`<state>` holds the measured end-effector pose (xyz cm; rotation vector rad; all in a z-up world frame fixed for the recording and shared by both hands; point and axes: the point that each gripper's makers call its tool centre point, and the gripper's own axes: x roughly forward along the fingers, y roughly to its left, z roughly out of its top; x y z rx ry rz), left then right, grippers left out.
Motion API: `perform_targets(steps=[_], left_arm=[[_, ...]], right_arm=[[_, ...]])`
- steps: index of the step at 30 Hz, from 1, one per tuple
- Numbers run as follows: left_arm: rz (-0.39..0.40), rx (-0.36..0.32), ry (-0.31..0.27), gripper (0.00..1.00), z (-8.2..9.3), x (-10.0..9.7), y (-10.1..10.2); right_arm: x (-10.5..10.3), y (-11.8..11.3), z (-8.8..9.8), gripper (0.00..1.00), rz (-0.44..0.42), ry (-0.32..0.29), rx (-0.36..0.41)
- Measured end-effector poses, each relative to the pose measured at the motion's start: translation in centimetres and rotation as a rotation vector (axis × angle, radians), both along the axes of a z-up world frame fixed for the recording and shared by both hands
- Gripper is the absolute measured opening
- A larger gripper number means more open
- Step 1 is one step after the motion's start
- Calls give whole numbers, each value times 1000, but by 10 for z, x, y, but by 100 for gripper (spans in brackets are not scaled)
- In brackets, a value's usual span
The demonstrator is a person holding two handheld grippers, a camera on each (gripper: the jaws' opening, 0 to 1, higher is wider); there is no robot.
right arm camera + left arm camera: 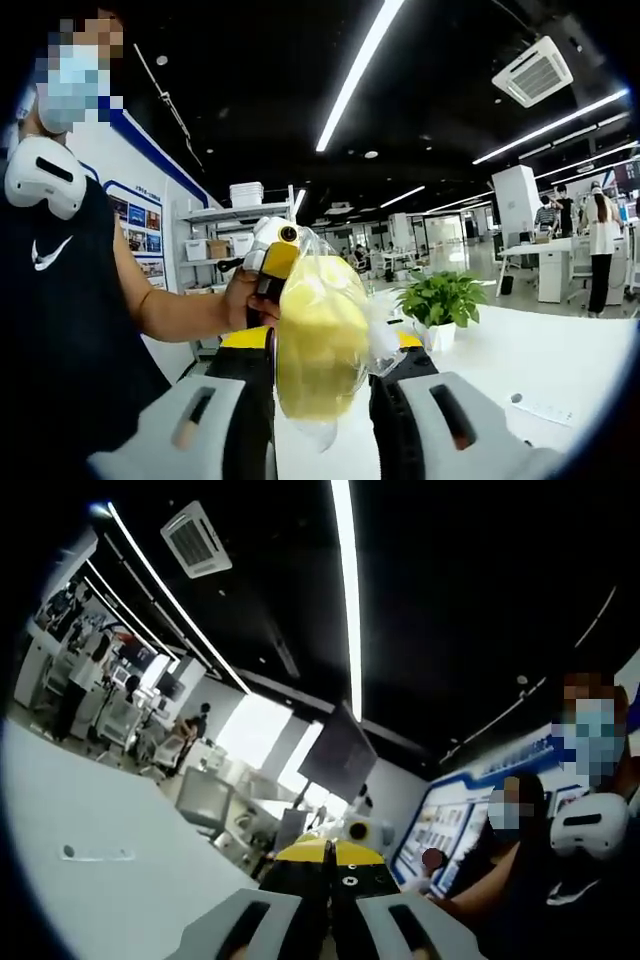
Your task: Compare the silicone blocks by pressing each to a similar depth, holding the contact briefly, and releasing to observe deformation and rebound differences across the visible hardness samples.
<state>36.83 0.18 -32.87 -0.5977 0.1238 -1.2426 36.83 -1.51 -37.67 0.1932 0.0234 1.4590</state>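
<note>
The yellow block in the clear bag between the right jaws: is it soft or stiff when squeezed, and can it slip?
The yellow block probably yields a little: its edges look rounded between the jaws. The clear bag around it is glossy and wrinkled, so it may slide. It seems light, held raised without sagging.

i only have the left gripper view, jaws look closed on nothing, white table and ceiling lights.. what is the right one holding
Observer: The right gripper is shut on a yellow block in a clear bag.
Operator: is the other gripper near it
Observer: Yes, the left gripper sits just behind the bag, with a hand wrapped around it.
Operator: anything else on that table
Observer: A potted plant stands on the white table, beyond the bag.
</note>
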Motion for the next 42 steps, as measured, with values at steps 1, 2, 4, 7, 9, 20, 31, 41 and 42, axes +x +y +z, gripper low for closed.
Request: perform_targets(steps=[1, 2, 4, 7, 9, 20, 31, 41, 42], left_arm=[[1, 4, -1, 0, 0, 0, 0], [0, 8, -3, 0, -1, 0, 0], [-2, 9, -6, 0, -1, -1, 0], [-3, 11, 4, 0, -3, -1, 1], [-10, 16, 4, 0, -4, -3, 0], [-38, 45, -11, 0, -7, -11, -1], [-28, 102, -34, 0, -12, -12, 3], [11, 157, -67, 0, -21, -14, 5], [13, 157, -66, 0, -22, -14, 6]], right_arm=[[1, 0, -1, 30, -3, -2, -2], [1, 0, -2, 29, -4, -3, -8], [-1, -1, 0, 28, -6, -3, 2], [-1, -2, 1, 27, -3, 30, 25], [-3, 0, -1, 25, -3, 21, 0], [-7, -2, -4, 18, -12, -17, -58], [-2, 0, -7, 5, -25, -36, -91], [-1, 2, -15, 1, -21, -29, -99], [-1, 3, -16, 1, -17, -24, -98]])
